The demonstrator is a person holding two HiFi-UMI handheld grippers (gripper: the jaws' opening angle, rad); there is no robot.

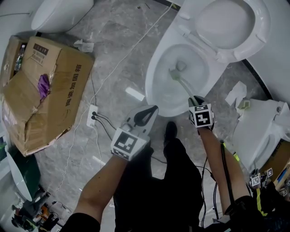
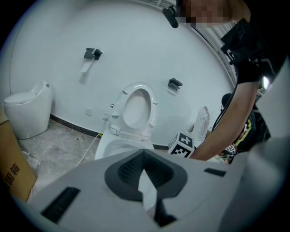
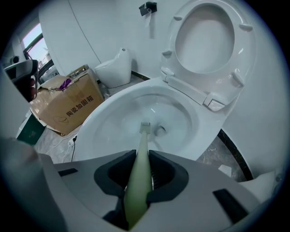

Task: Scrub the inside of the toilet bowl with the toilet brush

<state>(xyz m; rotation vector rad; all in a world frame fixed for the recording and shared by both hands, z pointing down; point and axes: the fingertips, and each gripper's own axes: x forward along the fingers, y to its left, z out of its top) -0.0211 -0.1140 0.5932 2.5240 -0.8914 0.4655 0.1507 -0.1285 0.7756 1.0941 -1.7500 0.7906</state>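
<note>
Seen from the head view, the person is standing in front of a white toilet bowl (image 1: 153, 79) with its seat and lid (image 1: 226, 22) raised against the wall. The right gripper (image 3: 138, 174) is clamping the pale green handle of the toilet brush (image 3: 141, 147), its jaws pressing on the handle from both sides. The brush is reaching down into the bowl, and its small bristled head is lying near the drain opening at the bottom. The left gripper (image 1: 146, 116) is hovering over the grey marble floor (image 1: 118, 50) just beside the near left rim of the bowl, its jaws closed together with nothing between them. To the left, a crumpled cardboard box (image 1: 54, 95) is sitting on the floor, with a second white toilet (image 1: 59, 13) beyond it. A white power strip (image 1: 93, 113) with dark plugs is lying between the box and the left gripper.
</note>
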